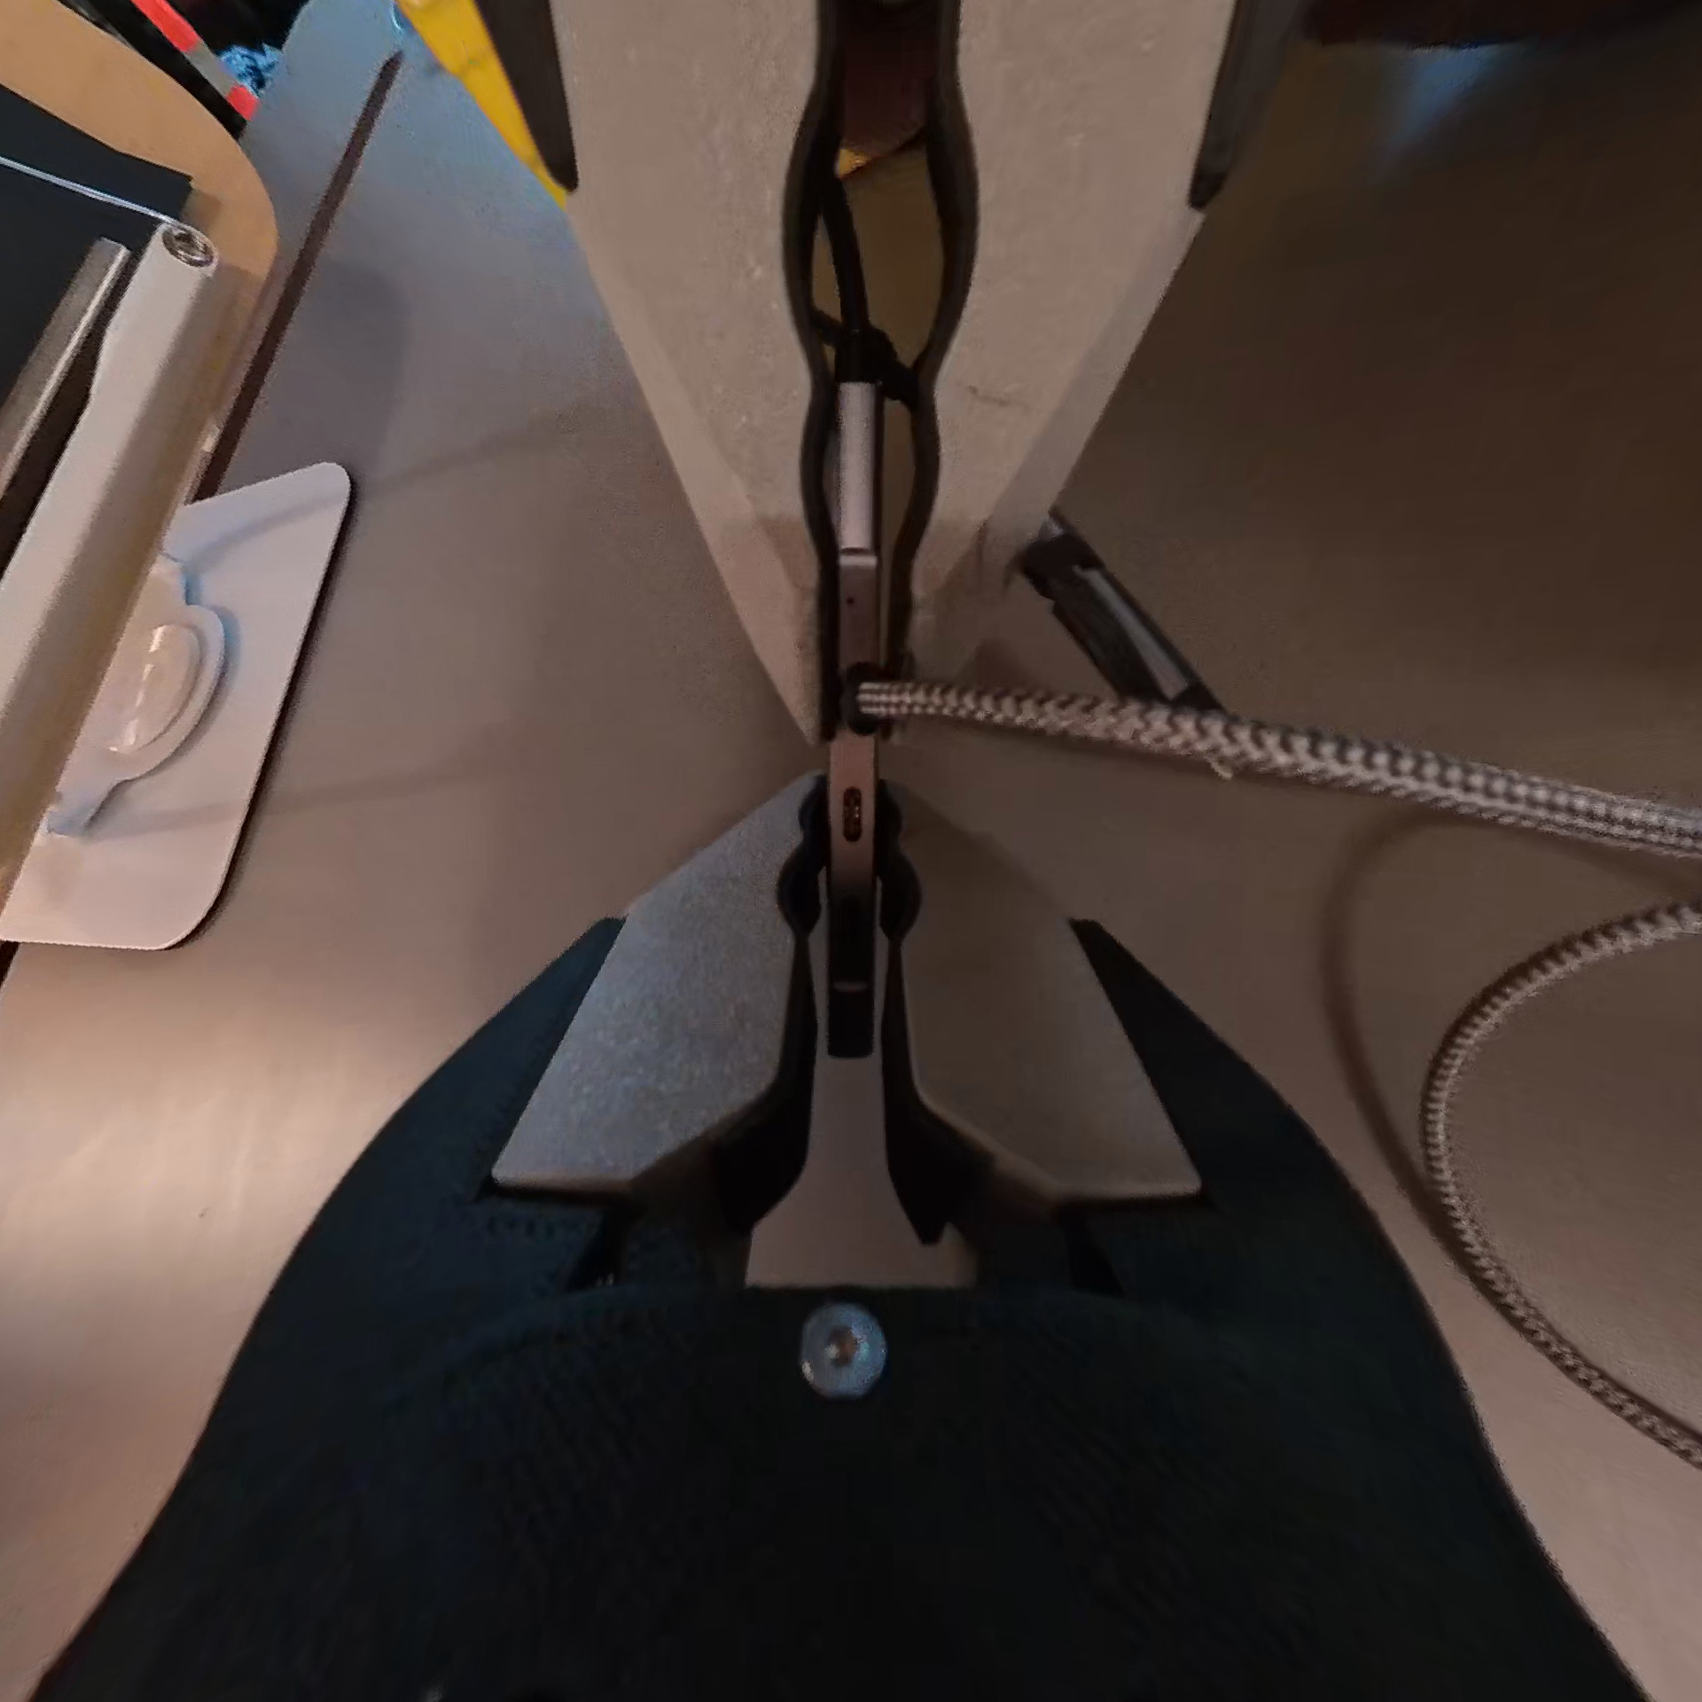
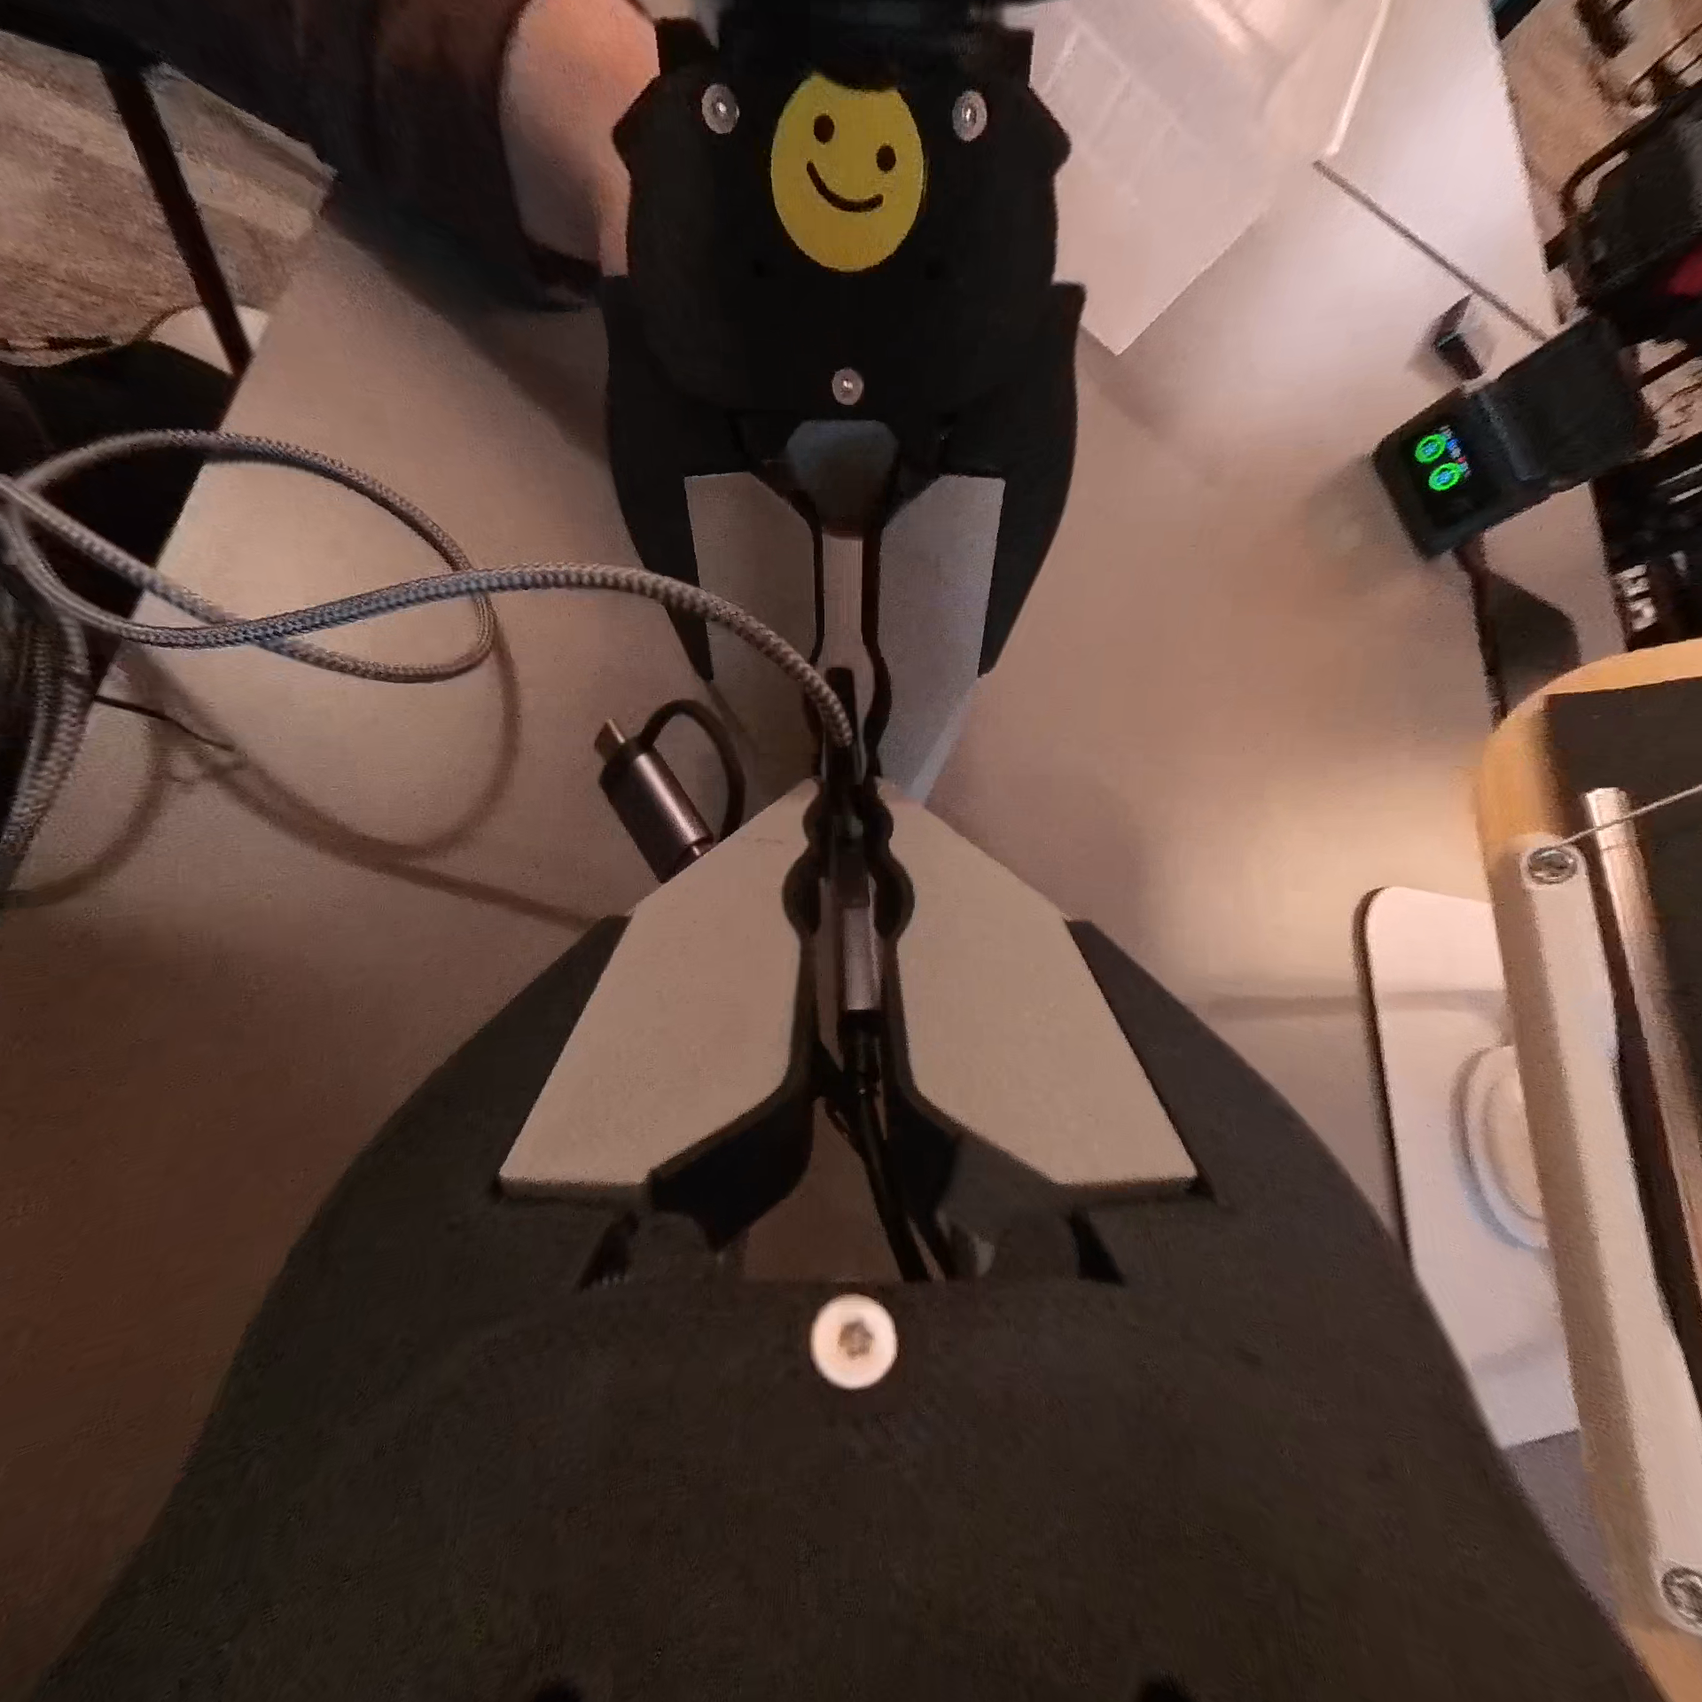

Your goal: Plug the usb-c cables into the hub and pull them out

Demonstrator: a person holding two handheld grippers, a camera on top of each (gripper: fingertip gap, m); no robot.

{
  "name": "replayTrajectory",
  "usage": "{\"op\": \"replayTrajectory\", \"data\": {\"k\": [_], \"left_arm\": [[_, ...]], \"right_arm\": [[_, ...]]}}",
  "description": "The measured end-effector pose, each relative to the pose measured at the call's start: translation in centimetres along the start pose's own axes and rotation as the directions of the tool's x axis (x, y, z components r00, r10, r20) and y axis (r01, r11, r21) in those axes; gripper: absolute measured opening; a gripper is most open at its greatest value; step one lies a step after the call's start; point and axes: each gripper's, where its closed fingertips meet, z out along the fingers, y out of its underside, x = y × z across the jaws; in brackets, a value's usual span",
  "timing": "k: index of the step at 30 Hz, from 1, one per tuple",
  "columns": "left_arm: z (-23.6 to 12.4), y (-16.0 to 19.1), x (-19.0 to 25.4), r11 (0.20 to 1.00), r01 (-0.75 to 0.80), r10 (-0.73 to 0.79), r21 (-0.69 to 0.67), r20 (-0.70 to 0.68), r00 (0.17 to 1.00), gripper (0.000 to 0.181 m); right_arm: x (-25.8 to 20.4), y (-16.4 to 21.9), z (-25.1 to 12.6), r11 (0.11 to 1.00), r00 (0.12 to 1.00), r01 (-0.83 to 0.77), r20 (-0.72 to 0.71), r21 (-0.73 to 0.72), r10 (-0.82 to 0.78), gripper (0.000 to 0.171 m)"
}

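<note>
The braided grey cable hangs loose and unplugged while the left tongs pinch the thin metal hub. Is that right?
Not quite. The braided grey cable is not loose: its end is plugged into the edge of the hub, just beyond the tips of the left tongs. The left wrist view shows this. The rest holds: the left tongs do pinch the thin metal hub.

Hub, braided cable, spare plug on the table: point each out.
hub point(image 1: 852, 764), left wrist view, its thin edge between the two grippers.
braided cable point(image 1: 1197, 737), left wrist view, mid-run right of the hub.
spare plug point(image 2: 654, 801), right wrist view, its dark metal shell.
</note>
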Motion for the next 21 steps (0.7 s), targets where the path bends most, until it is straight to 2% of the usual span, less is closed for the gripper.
{"op": "replayTrajectory", "data": {"k": [8, 10, 12, 14, 16, 17, 18, 19, 21], "left_arm": [[-0.1, -0.3, 0.2, 0.994, 0.104, -0.101, 0.032, -0.061, 0.993, 0.006], [0.1, -0.1, 0.4, 0.992, 0.126, -0.123, 0.03, -0.088, 0.989, 0.006], [0.9, 0.8, 0.6, 0.995, 0.098, -0.101, -0.033, -0.077, 0.992, 0.005], [1.5, 1.9, 0.1, 0.992, 0.049, -0.049, -0.113, -0.003, 0.999, 0.005], [1.6, 2.4, 0.1, 0.987, 0.083, -0.084, -0.137, -0.001, 0.996, 0.005], [1.6, 2.3, 0.4, 0.984, 0.14, -0.145, -0.109, -0.041, 0.989, 0.005], [1.8, 1.3, 1.4, 0.982, 0.179, -0.185, -0.06, -0.118, 0.976, 0.0], [2.3, 0.2, 1.6, 0.982, 0.184, -0.187, -0.03, -0.11, 0.976, 0.003], [3.1, 0.2, 1.1, 0.981, 0.186, -0.19, -0.063, -0.058, 0.98, 0.006]], "right_arm": [[0.6, -0.2, -0.2, 0.999, 0.996, -0.008, -0.085, 0.053, 0.013, 0.003], [0.5, 0.1, 0.2, 1.0, 0.997, -0.014, -0.079, 0.017, 0.015, 0.004], [0.3, 0.9, 1.1, 0.999, 0.997, -0.026, -0.069, -0.045, 0.022, 0.003], [0.5, 1.4, 2.0, 0.991, 0.992, -0.11, -0.068, -0.074, 0.105, 0.002], [0.6, 1.4, 2.2, 0.97, 0.971, -0.237, -0.042, -0.05, 0.235, 0.004], [1.0, -0.8, 1.5, 0.945, 0.953, -0.302, 0.008, 0.124, 0.303, 0.003], [1.7, -4.3, -0.5, 0.844, 0.917, -0.398, 0.132, 0.359, 0.377, 0.0], [2.6, -5.5, -1.5, 0.785, 0.892, -0.452, 0.193, 0.424, 0.409, 0.002], [4.3, -4.6, -1.3, 0.795, 0.899, -0.426, 0.103, 0.432, 0.425, 0.002]]}}
